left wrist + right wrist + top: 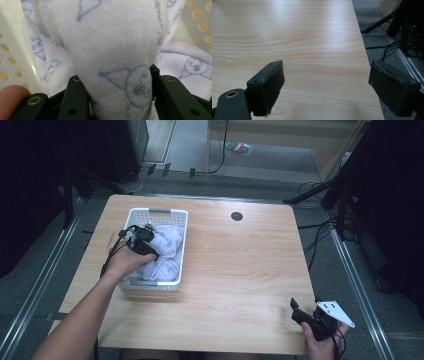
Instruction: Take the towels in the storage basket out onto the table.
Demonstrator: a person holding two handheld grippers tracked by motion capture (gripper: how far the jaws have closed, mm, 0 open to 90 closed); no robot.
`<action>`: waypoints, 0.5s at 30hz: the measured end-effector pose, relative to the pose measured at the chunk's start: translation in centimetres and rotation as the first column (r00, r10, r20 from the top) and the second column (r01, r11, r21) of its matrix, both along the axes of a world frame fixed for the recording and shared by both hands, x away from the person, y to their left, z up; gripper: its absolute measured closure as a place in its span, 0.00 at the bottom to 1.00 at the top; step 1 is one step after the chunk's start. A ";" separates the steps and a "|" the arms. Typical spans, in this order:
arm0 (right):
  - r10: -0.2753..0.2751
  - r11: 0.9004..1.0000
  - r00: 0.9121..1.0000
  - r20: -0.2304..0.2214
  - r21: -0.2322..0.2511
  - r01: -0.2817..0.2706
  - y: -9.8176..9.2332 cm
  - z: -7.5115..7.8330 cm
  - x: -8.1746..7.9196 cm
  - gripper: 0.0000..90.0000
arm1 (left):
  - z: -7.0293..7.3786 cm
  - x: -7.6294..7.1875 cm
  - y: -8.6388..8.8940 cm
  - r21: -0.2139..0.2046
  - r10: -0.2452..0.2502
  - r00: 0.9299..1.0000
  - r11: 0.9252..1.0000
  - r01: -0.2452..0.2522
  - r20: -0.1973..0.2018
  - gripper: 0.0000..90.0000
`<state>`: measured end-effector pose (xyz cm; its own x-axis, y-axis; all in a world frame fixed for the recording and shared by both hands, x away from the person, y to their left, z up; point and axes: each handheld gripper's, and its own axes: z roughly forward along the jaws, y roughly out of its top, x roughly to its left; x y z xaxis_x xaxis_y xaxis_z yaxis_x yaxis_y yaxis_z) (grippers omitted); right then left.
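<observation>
A white perforated basket [176, 215] stands on the left part of the wooden table [235, 265] and holds white towels [167, 245] printed with small blue figures. My left gripper [150, 251] reaches into the basket from its near side. In the left gripper view a fold of one white towel [110, 50] is pinched between the two black jaws, with more towel [192, 67] behind it. My right gripper [300, 312] rests at the table's near right corner. Its jaws stand wide apart over bare wood [312, 50] and hold nothing.
A round cable hole [237, 216] sits near the table's far edge. Cables [320, 235] and stand legs [310, 195] lie on the floor to the right. A metal rail [30, 295] runs along the floor on the left.
</observation>
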<state>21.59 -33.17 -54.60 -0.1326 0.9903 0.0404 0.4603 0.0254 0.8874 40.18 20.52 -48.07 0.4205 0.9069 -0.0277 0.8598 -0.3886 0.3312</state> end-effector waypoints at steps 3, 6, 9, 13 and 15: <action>-0.003 1.000 1.000 -0.001 0.001 0.003 0.0 0.0 0.0 0.15 | 0.8 0.0 0.2 -0.005 0.008 1.000 1.000 -0.008 0.010 0.68; -0.001 1.000 1.000 0.000 0.000 0.001 0.0 0.0 0.0 0.15 | 2.1 -0.2 0.4 -0.003 0.005 1.000 1.000 -0.005 0.020 0.68; -0.001 1.000 1.000 -0.001 -0.002 0.001 0.0 0.0 0.0 0.15 | 3.2 -0.4 0.6 -0.010 0.011 0.999 1.000 -0.011 0.035 0.68; -0.003 1.000 1.000 -0.003 -0.003 0.003 0.0 0.0 0.0 0.15 | 5.0 -0.6 0.6 -0.020 0.010 0.999 1.000 -0.010 0.045 0.68; -0.005 1.000 1.000 -0.006 -0.002 0.005 0.0 0.0 0.0 0.15 | 5.8 -0.7 0.5 -0.017 0.007 0.999 1.000 -0.007 0.048 0.68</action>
